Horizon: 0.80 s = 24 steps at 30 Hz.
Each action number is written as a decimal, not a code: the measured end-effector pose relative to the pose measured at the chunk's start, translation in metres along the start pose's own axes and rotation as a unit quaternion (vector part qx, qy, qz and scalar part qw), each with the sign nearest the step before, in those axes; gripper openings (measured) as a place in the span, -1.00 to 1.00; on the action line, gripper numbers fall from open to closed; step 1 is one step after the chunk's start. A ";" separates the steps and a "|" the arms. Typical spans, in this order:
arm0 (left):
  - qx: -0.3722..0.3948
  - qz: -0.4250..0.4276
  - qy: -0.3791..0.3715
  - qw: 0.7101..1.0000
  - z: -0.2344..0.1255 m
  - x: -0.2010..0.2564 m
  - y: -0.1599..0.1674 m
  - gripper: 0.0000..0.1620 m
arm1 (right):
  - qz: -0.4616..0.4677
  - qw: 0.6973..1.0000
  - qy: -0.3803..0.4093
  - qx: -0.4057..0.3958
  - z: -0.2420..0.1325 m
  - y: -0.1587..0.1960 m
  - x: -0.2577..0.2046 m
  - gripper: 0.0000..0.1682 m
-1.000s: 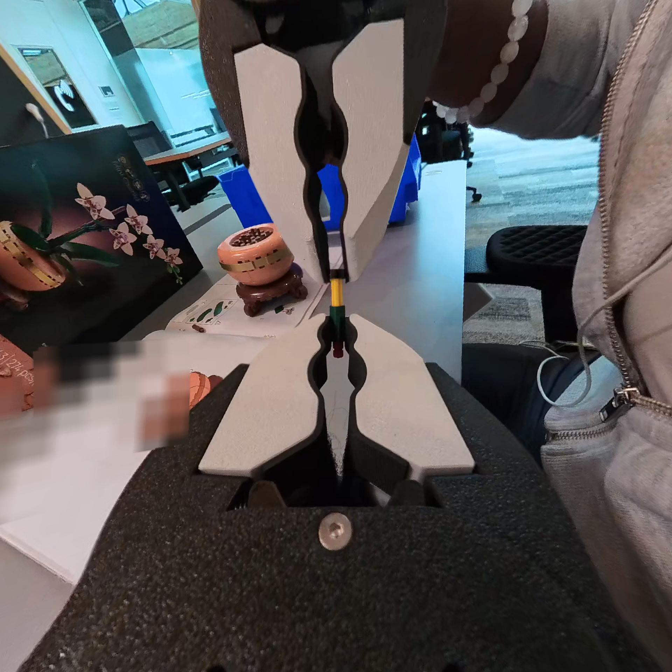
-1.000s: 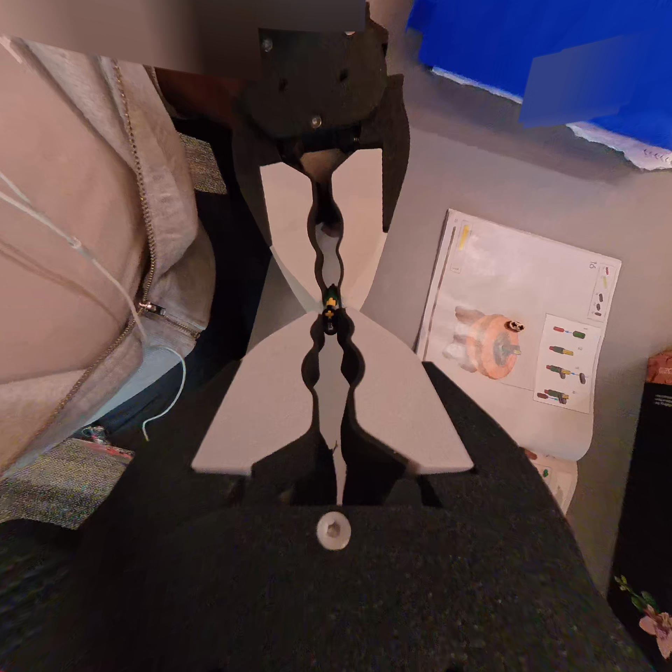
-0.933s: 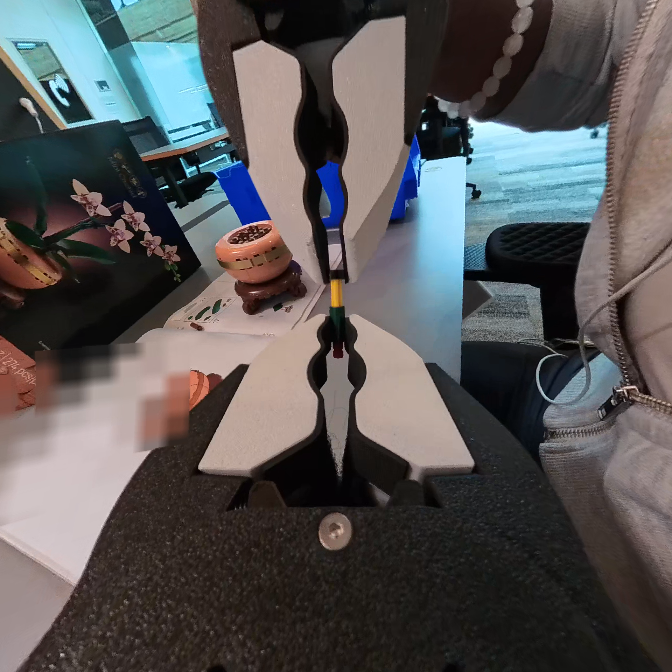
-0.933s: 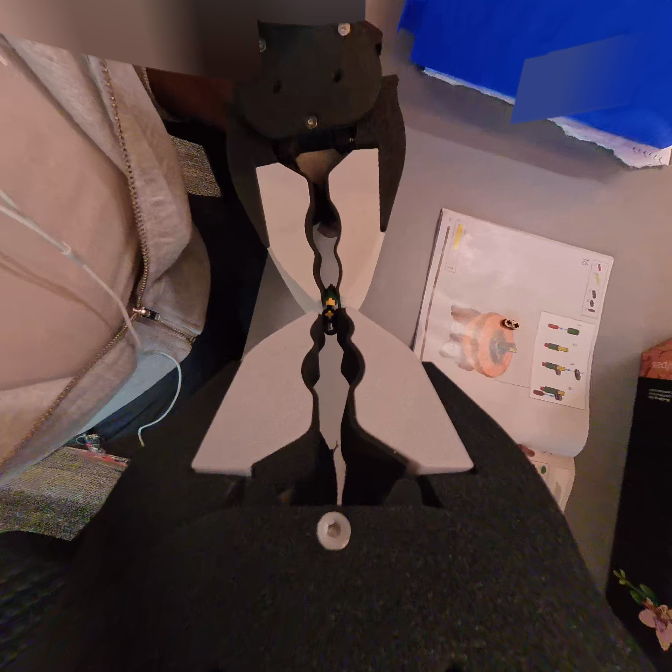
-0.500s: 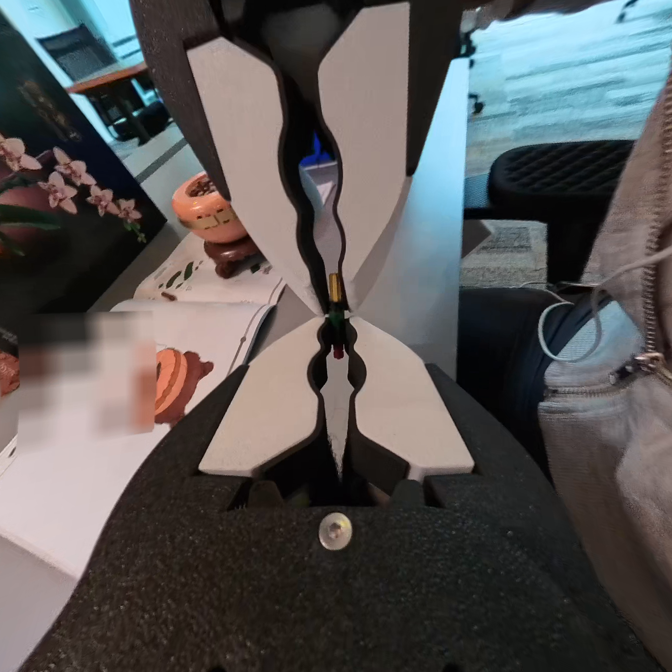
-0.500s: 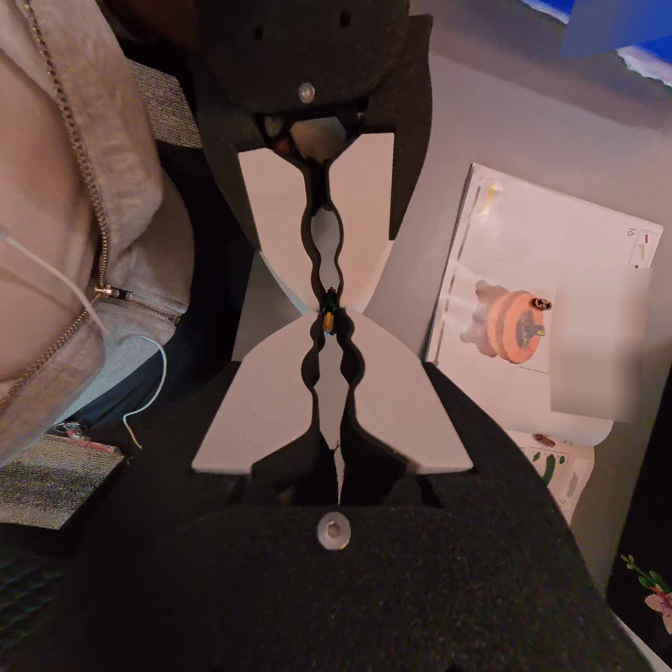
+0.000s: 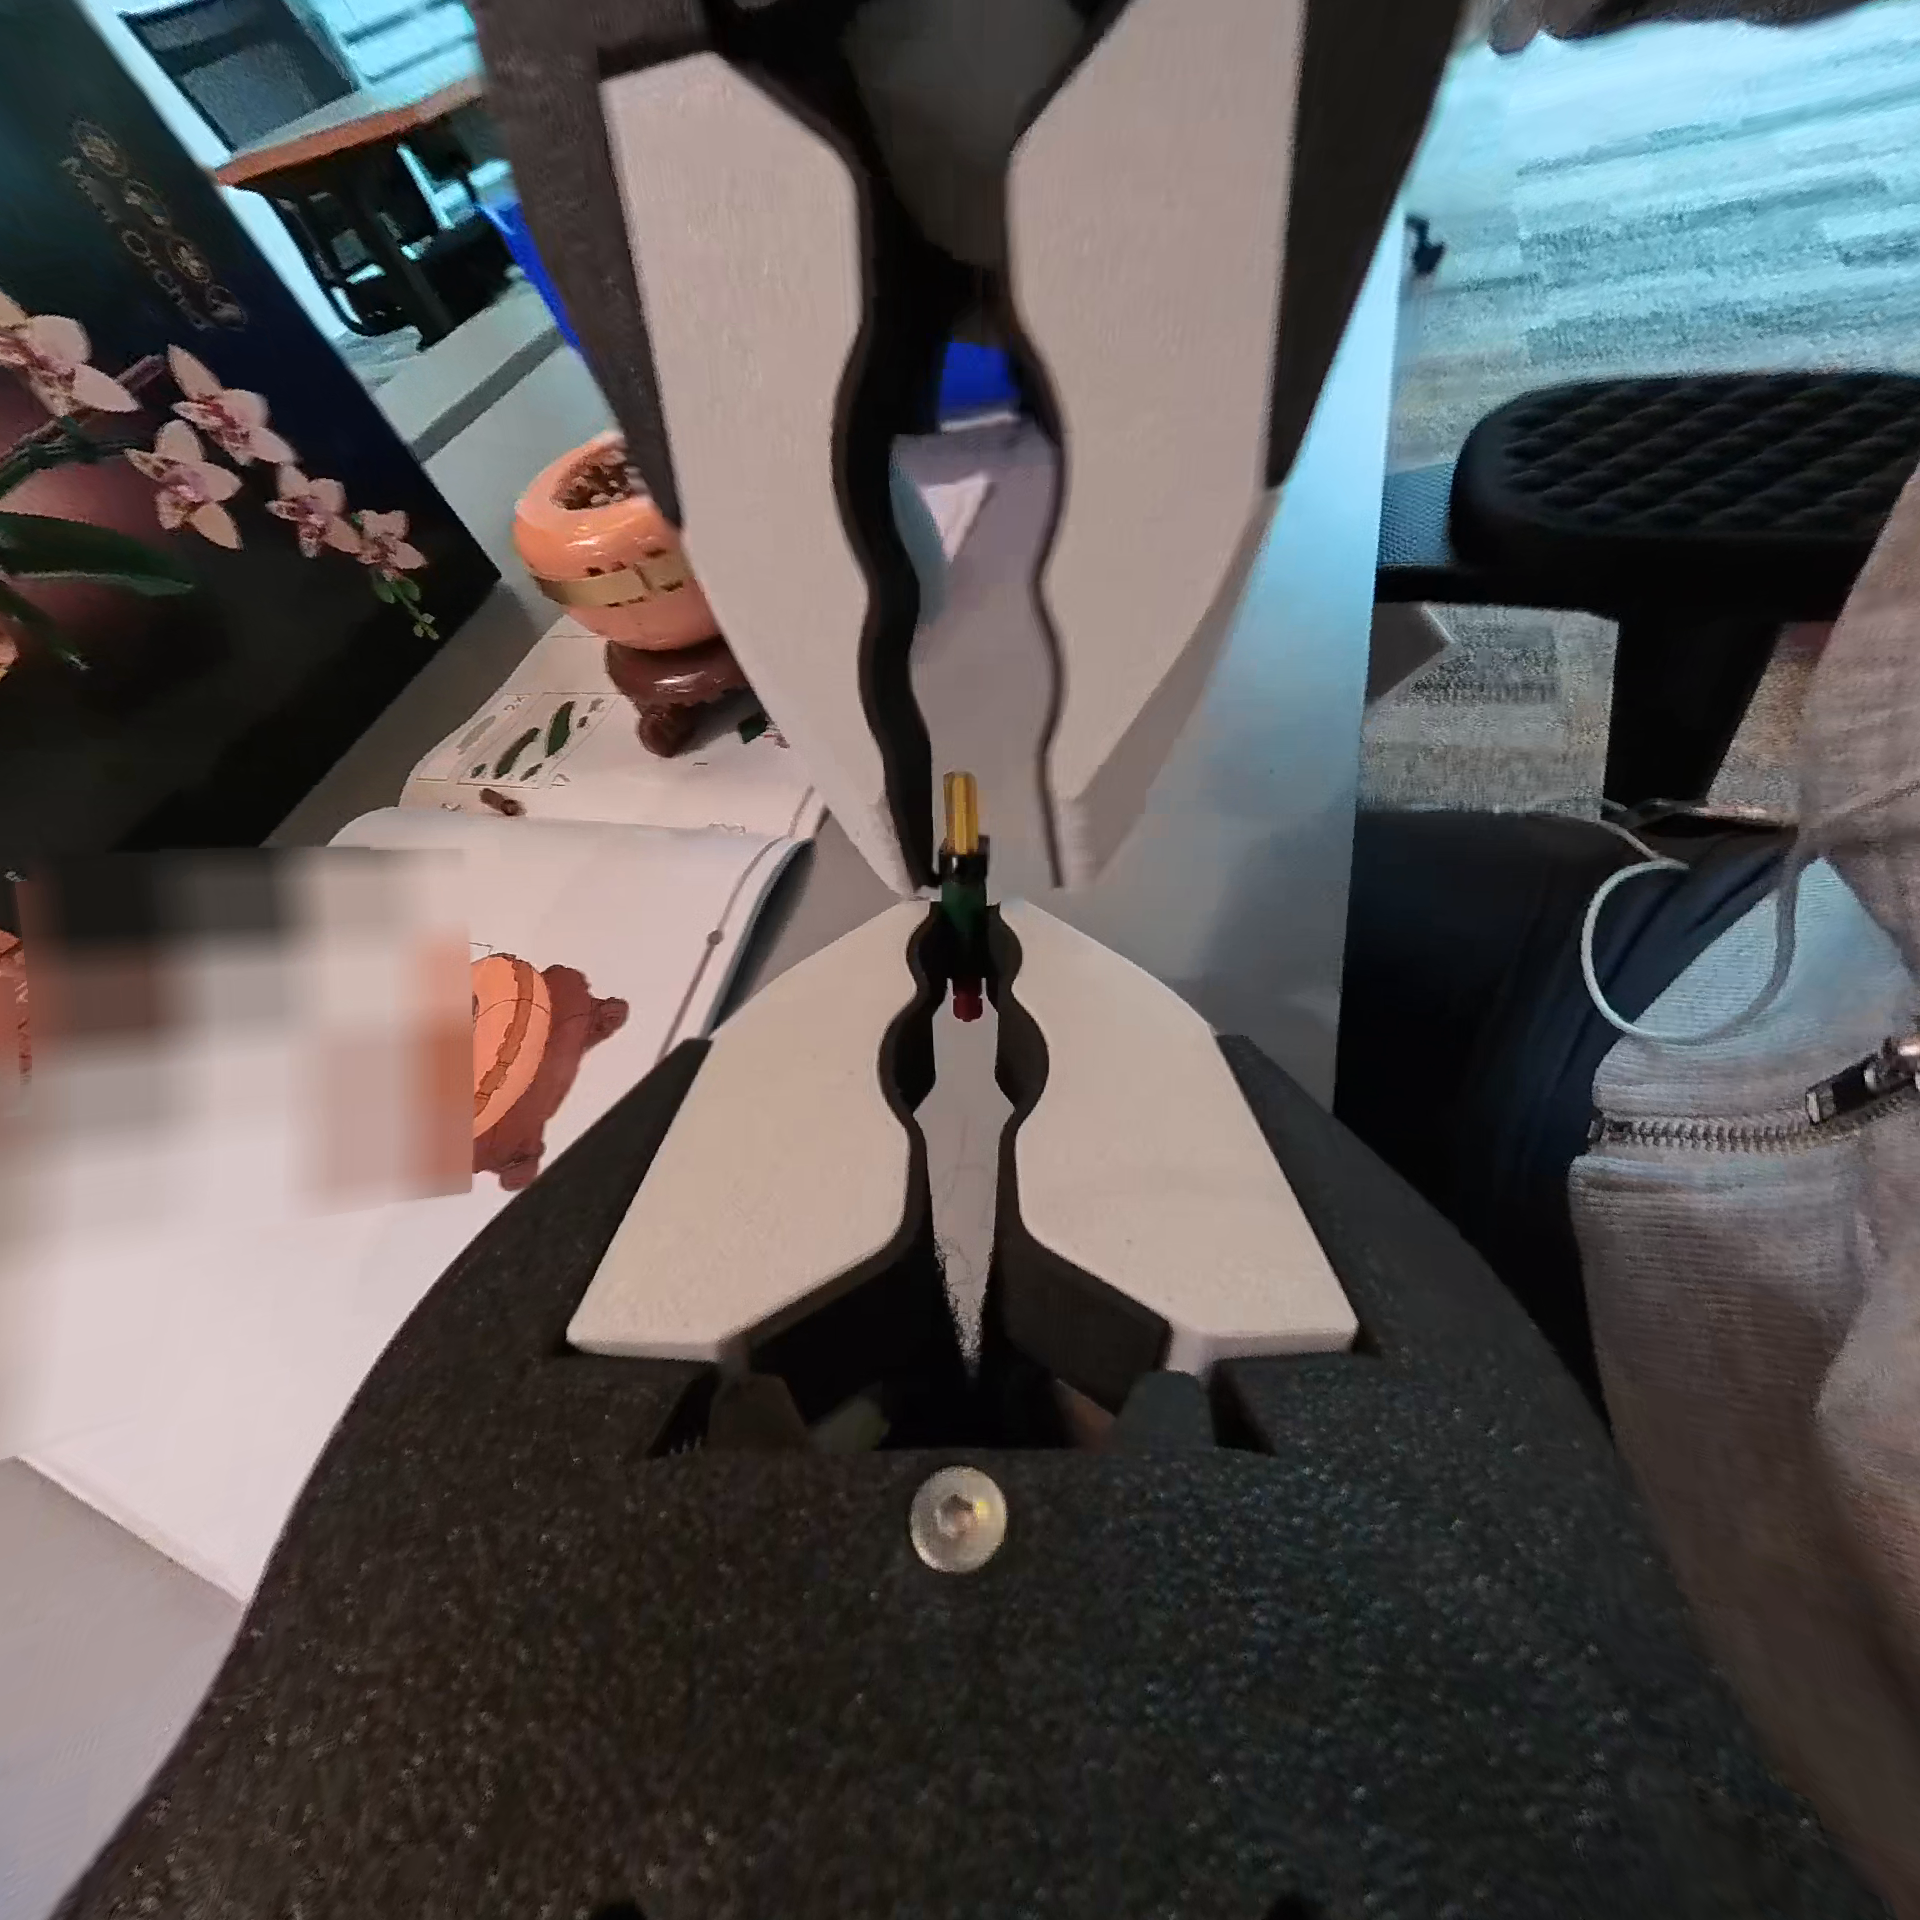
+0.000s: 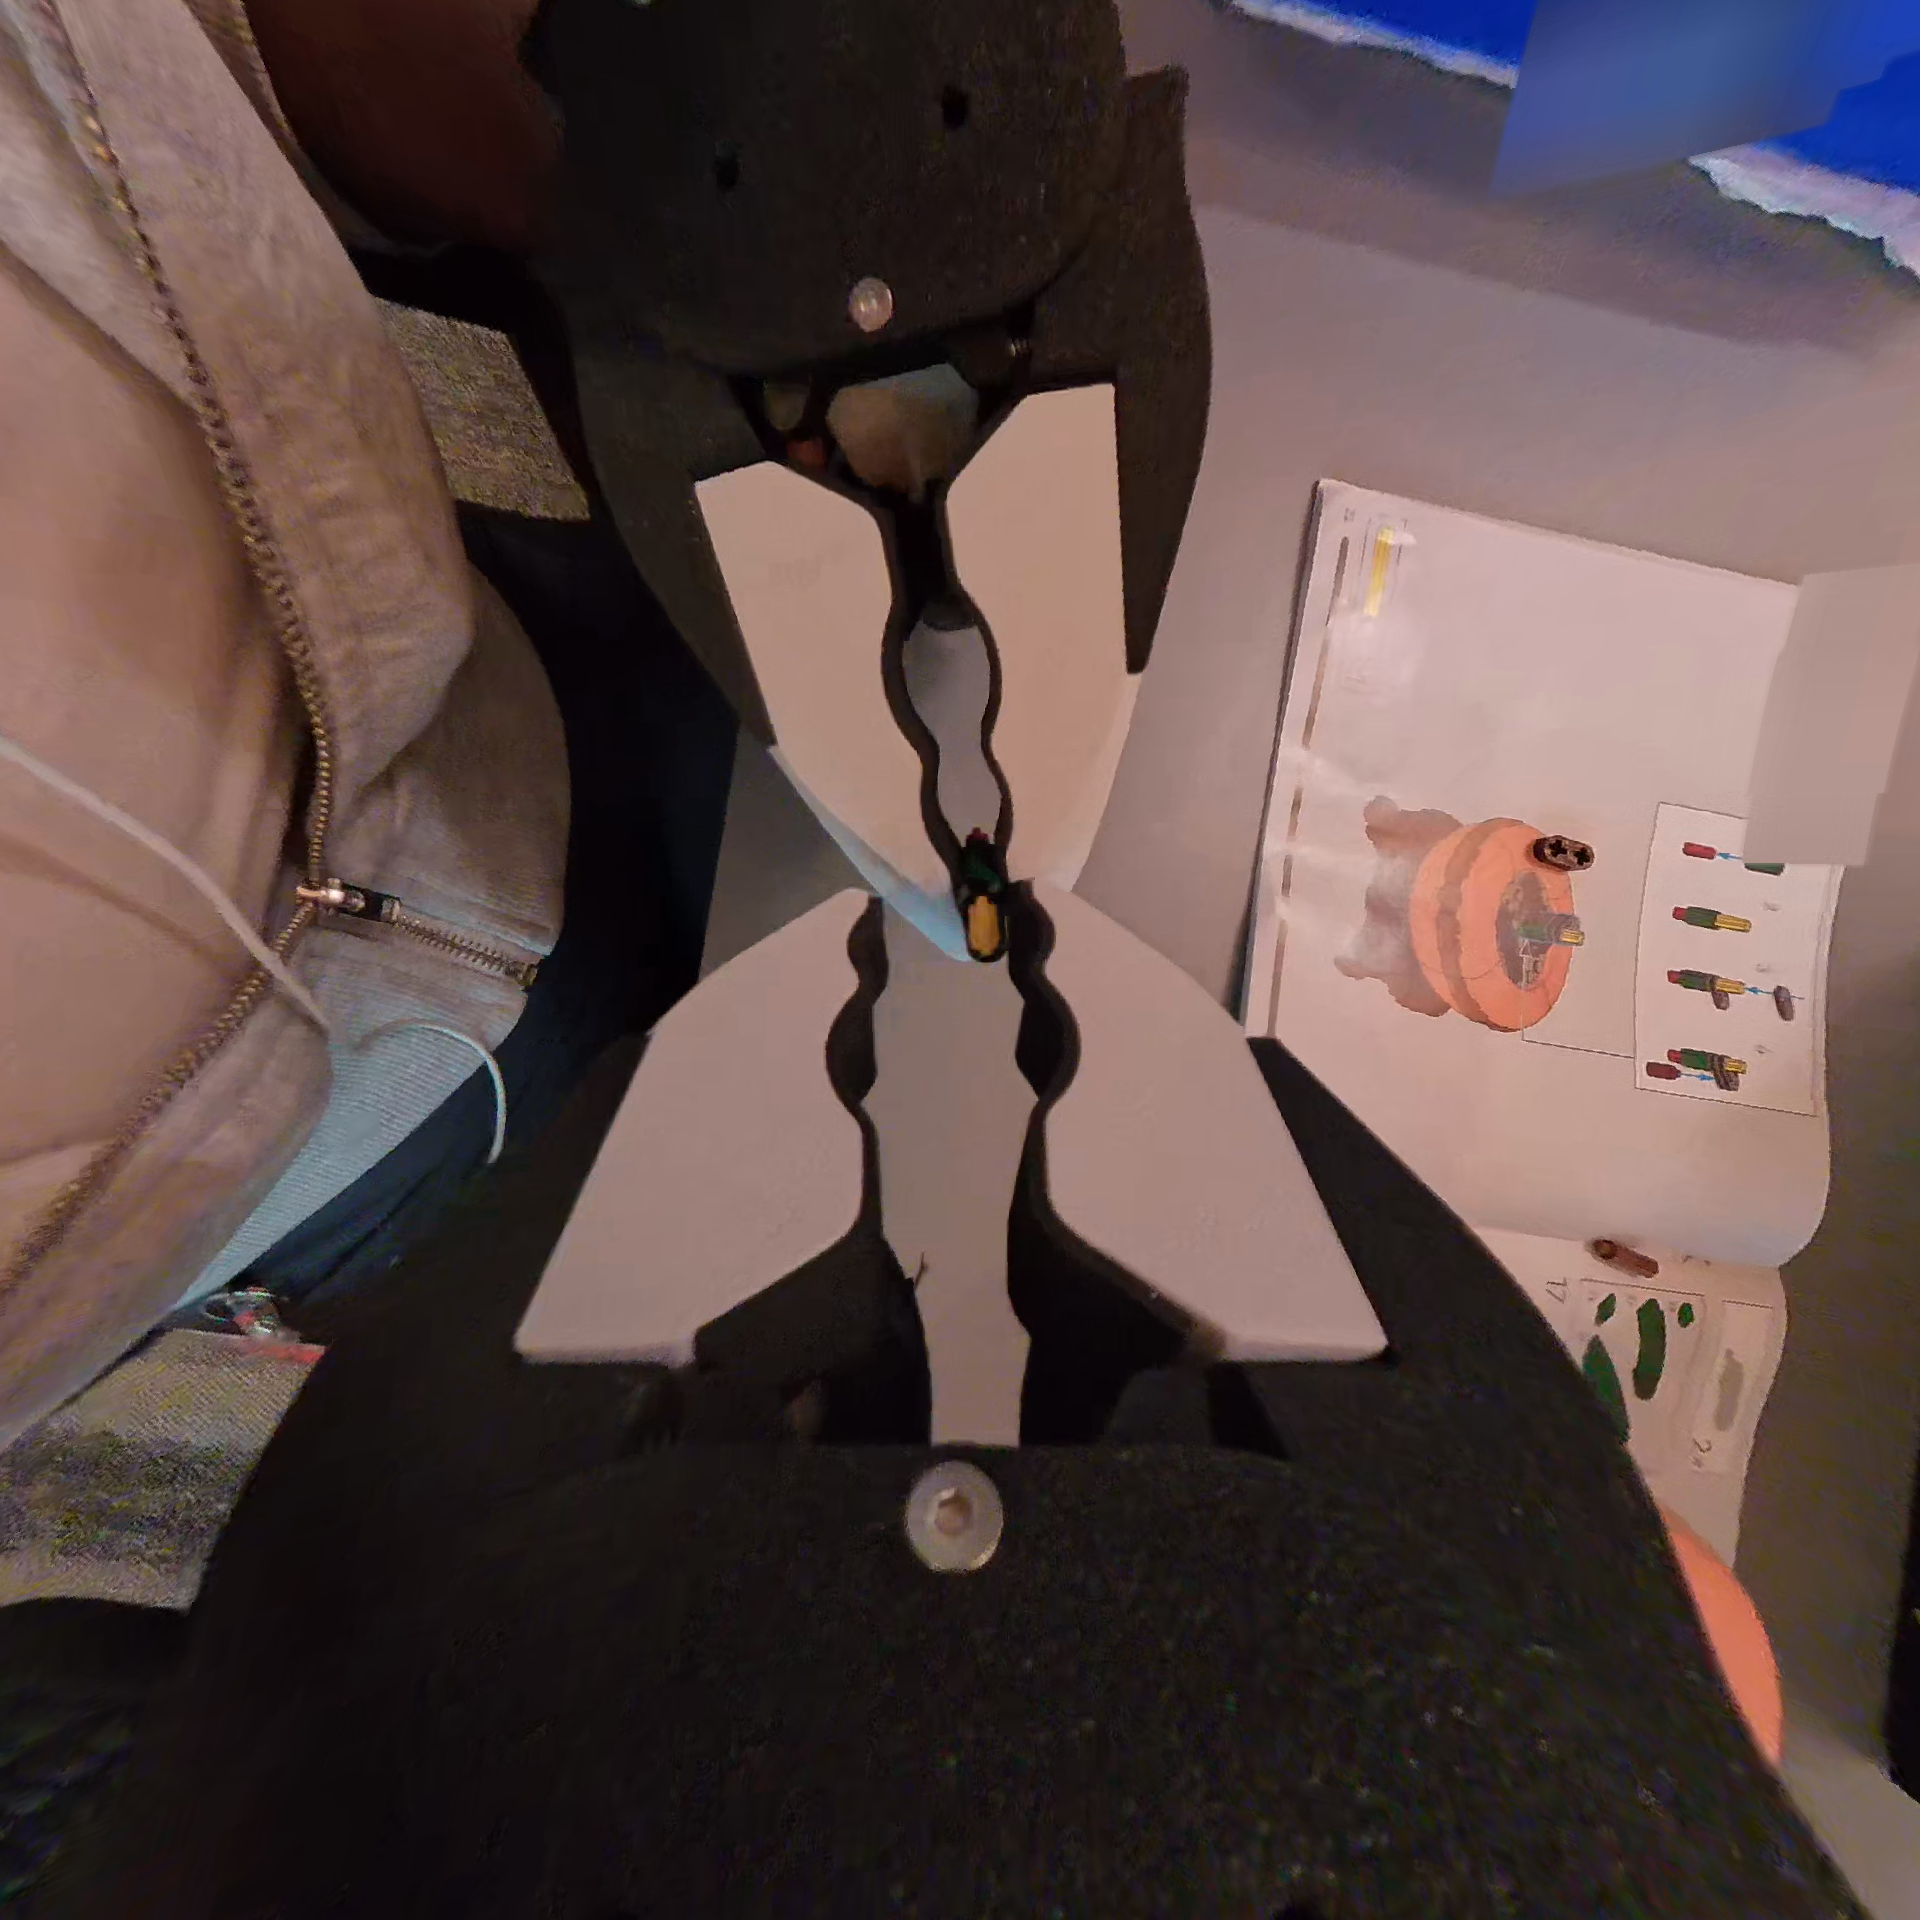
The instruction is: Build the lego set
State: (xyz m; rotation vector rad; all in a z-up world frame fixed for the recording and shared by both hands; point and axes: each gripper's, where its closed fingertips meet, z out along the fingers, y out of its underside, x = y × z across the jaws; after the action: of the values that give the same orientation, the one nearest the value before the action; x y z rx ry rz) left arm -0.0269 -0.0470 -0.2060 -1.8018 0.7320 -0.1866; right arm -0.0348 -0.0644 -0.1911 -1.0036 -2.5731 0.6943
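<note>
Two grippers meet tip to tip in front of the person's grey zipped jacket [image 7: 1756, 1299]. The left gripper [image 7: 961, 914] is clenched on a small lego pin assembly [image 7: 963, 894]: its dark green middle sits pinched between the fingertips, a red end lies just behind them in the gap between the fingers, and a yellow axle end sticks out beyond them. The right gripper [image 7: 971, 862] comes in from the far side with its fingers spread, and the yellow end stands in the gap between its tips; from the left wrist view it seems to touch neither finger.

From the right wrist view the right gripper [image 8: 951, 914] shows the same wide gap, with the pin assembly [image 8: 980, 899] at its tips, close to its right-hand finger, yellow end pointing back toward the camera. The left gripper [image 8: 966, 831] is closed on the green part just ahead.

Left of the left gripper, on the grey table [image 7: 1309, 665], lies the open instruction booklet [image 7: 582, 873], and beyond it stands the built salmon-coloured pot [image 7: 613, 571] on its brown base. Farther left stands the dark set box [image 7: 187, 499] printed with orchids. To the right of the right gripper the booklet [image 8: 1538, 831] lies open.
</note>
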 end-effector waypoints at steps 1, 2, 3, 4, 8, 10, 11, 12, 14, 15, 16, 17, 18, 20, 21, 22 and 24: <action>0.015 -0.014 -0.005 1.000 -0.003 -0.004 -0.003 -0.93 | 0.013 1.000 -0.005 0.018 -0.004 -0.004 0.000 -0.66; 0.037 -0.032 -0.007 0.999 -0.007 -0.008 -0.008 -0.93 | 0.030 0.999 -0.009 0.042 -0.008 -0.010 0.000 -0.57; 0.060 -0.052 -0.010 0.997 -0.012 -0.013 -0.012 -0.93 | 0.048 0.997 0.006 0.067 -0.013 -0.016 0.005 -0.45; 0.087 -0.076 -0.013 0.993 -0.018 -0.018 -0.017 -0.93 | 0.060 0.993 0.025 0.096 -0.019 -0.020 0.012 -0.40; 0.214 -0.167 -0.006 0.962 -0.046 -0.040 -0.035 -0.93 | 0.092 0.945 0.108 0.295 -0.056 -0.048 0.035 -0.34; 0.270 -0.209 0.009 0.940 -0.058 -0.048 -0.040 -0.93 | 0.106 0.898 0.137 0.405 -0.072 -0.059 0.041 -0.35; 0.296 -0.231 0.013 0.927 -0.064 -0.053 -0.042 -0.93 | 0.112 0.876 0.148 0.445 -0.076 -0.060 0.043 -0.35; 0.319 -0.250 0.019 0.914 -0.069 -0.057 -0.043 -0.93 | 0.119 0.858 0.160 0.474 -0.076 -0.060 0.045 -0.35; 0.348 -0.274 0.026 0.896 -0.075 -0.062 -0.044 -0.94 | 0.136 0.826 0.162 0.523 -0.070 -0.058 0.046 -0.35; 0.352 -0.279 0.027 0.893 -0.076 -0.063 -0.044 -0.93 | 0.148 0.810 0.155 0.547 -0.067 -0.057 0.045 -0.38; 0.354 -0.279 0.029 0.892 -0.076 -0.063 -0.044 -0.94 | 0.164 0.795 0.146 0.566 -0.064 -0.055 0.044 -0.45; 0.352 -0.277 0.028 0.894 -0.075 -0.063 -0.044 -0.94 | 0.174 0.785 0.133 0.579 -0.060 -0.054 0.043 -0.46; 0.350 -0.273 0.030 0.896 -0.075 -0.062 -0.044 -0.94 | 0.178 0.783 0.118 0.585 -0.056 -0.053 0.040 -0.48; 0.346 -0.256 0.035 0.902 -0.073 -0.057 -0.046 -0.94 | 0.177 0.794 0.105 0.572 -0.047 -0.046 0.037 -0.51; 0.342 -0.243 0.034 0.907 -0.072 -0.054 -0.047 -0.94 | 0.174 0.802 0.113 0.560 -0.045 -0.039 0.038 -0.51; 0.337 -0.227 0.030 0.913 -0.071 -0.051 -0.047 -0.94 | 0.166 0.811 0.128 0.546 -0.043 -0.032 0.039 -0.51; 0.320 -0.194 0.023 0.927 -0.067 -0.046 -0.048 -0.94 | 0.159 0.820 0.160 0.525 -0.044 -0.017 0.041 -0.51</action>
State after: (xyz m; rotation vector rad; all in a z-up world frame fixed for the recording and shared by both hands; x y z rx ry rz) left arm -0.0763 -0.0670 -0.1281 -1.2882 0.2791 -0.6556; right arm -0.0549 -0.0326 -0.1410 -0.9836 -1.3301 1.6009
